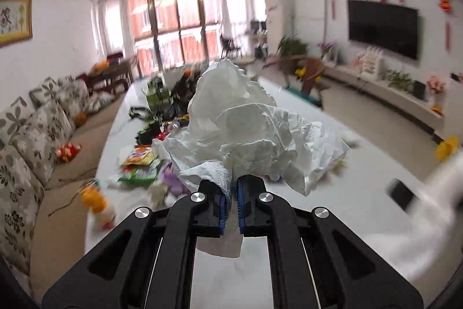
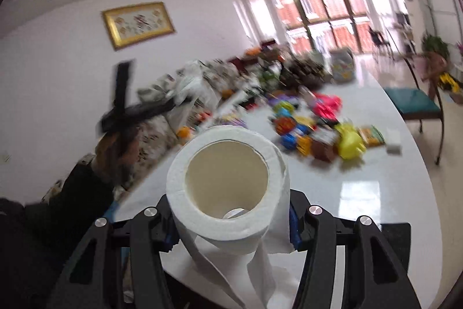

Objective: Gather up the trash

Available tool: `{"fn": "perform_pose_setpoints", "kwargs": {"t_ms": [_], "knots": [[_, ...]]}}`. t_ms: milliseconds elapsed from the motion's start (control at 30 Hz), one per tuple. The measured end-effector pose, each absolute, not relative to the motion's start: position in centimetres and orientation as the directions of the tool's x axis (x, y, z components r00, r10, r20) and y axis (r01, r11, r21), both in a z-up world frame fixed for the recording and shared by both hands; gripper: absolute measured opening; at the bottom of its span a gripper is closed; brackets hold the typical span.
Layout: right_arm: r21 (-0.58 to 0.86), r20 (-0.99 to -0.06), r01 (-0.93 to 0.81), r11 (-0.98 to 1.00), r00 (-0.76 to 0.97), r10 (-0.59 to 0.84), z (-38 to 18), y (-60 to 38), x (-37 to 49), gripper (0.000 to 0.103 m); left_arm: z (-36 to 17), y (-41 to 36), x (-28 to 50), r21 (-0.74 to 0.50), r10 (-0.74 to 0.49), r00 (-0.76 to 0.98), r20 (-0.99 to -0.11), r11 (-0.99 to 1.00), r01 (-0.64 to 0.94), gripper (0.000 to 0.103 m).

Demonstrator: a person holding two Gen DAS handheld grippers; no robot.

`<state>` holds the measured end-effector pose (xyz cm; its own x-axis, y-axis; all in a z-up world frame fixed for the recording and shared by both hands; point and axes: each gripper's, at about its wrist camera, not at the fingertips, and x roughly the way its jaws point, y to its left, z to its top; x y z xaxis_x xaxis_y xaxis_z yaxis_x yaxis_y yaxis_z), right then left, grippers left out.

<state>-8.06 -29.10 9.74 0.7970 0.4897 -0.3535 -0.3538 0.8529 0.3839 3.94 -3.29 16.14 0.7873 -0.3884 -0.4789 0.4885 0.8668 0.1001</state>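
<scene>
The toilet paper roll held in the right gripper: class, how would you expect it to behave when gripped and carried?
The toilet paper roll is probably light, being mostly a hollow core. Its soft layers likely squash a little where the right gripper holds its sides. The loose tail hanging below looks floppy and may trail or unwind further.
</scene>
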Motion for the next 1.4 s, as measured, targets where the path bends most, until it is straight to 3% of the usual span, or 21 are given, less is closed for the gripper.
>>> {"fn": "perform_pose_setpoints", "kwargs": {"t_ms": [167, 367, 567, 767, 833, 900, 933, 1167, 1300, 1400], "knots": [[0.329, -0.363, -0.420, 0.846, 0.770, 0.524, 11.6, -25.7, -14.1, 0.055, 13.7, 0.7, -10.1, 0.085, -0.389, 0.772, -0.502, 0.866, 0.492, 0.005], [0.259, -0.531, -0.392, 0.883, 0.705, 0.469, 7.8, -22.8, -20.4, 0.056, 3.8, 3.3, -20.3, 0.080, -0.357, 0.701, -0.618, 0.858, 0.508, 0.006], [0.186, -0.736, -0.389, 0.902, 0.553, 0.390, -1.5, -18.6, -20.4, 0.056, -7.8, 0.9, -20.3, 0.072, -0.290, 0.532, -0.795, 0.826, 0.559, 0.006], [0.140, -0.848, -0.439, 0.887, 0.410, 0.337, -11.7, -14.0, -16.3, 0.055, -18.7, 0.3, -16.4, 0.006, -0.186, 0.296, -0.937, 0.838, 0.546, 0.007], [0.181, -0.873, -0.428, 0.885, 0.345, 0.345, -15.2, -13.2, -14.4, 0.055, -21.3, 0.1, -15.6, 0.016, -0.137, 0.242, -0.961, 0.842, 0.540, 0.019], [0.208, -0.887, -0.411, 0.888, 0.303, 0.348, -17.4, -12.9, -13.2, 0.062, -23.8, -0.3, -14.9, 0.058, -0.061, 0.202, -0.977, 0.842, 0.536, 0.071], [0.194, -0.901, -0.403, 0.894, 0.287, 0.325, -18.7, -12.6, -12.7, 0.070, -24.5, -0.5, -14.8, 0.089, -0.034, 0.216, -0.976, 0.840, 0.535, 0.079], [0.231, -0.888, -0.419, 0.878, 0.278, 0.367, -18.2, -12.9, -14.2, 0.070, -23.4, -0.6, -15.2, 0.115, -0.036, 0.256, -0.966, 0.829, 0.548, 0.081], [0.284, -0.833, -0.414, 0.865, 0.341, 0.436, -13.0, -14.2, -16.2, 0.071, -19.6, -0.5, -15.6, 0.176, -0.022, 0.346, -0.938, 0.829, 0.530, 0.081], [0.311, -0.776, -0.428, 0.849, 0.401, 0.486, -8.2, -15.0, -16.9, 0.078, -15.5, 0.7, -16.0, 0.197, -0.035, 0.414, -0.910, 0.841, 0.504, 0.081]]}}
